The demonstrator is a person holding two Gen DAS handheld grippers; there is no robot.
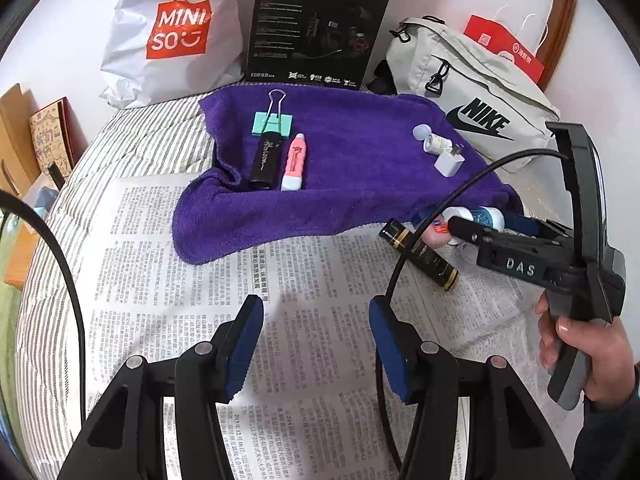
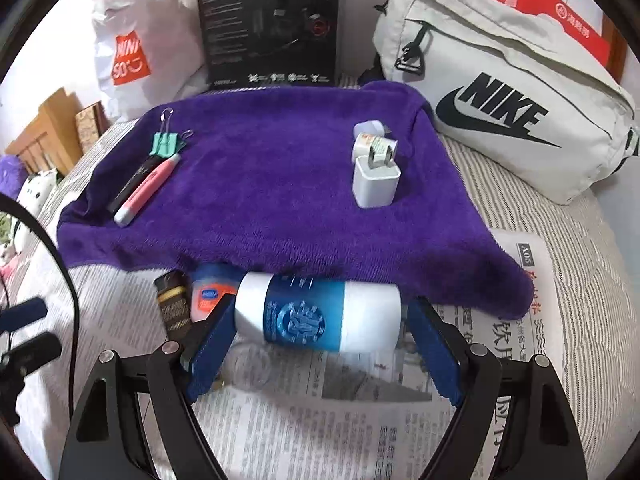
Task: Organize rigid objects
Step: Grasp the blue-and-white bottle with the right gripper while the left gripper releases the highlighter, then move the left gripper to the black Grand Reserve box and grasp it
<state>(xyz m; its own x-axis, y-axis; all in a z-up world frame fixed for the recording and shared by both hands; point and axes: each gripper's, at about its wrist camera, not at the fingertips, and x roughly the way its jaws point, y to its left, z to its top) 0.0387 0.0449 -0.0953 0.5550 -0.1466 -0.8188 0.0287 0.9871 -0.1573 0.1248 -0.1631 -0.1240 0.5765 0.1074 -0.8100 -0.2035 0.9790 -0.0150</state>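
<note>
Bottle [image 2: 320, 312] sideways between right claw [image 2: 320, 344] pads, on newspaper [image 2: 320, 420]

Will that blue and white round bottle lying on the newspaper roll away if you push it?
Probably, yes. The blue and white plastic bottle lies on its side, so its round body could roll across the flat newspaper. The purple towel edge right behind it might stop it. Its smooth surface may be a bit slippery to grip.
</note>
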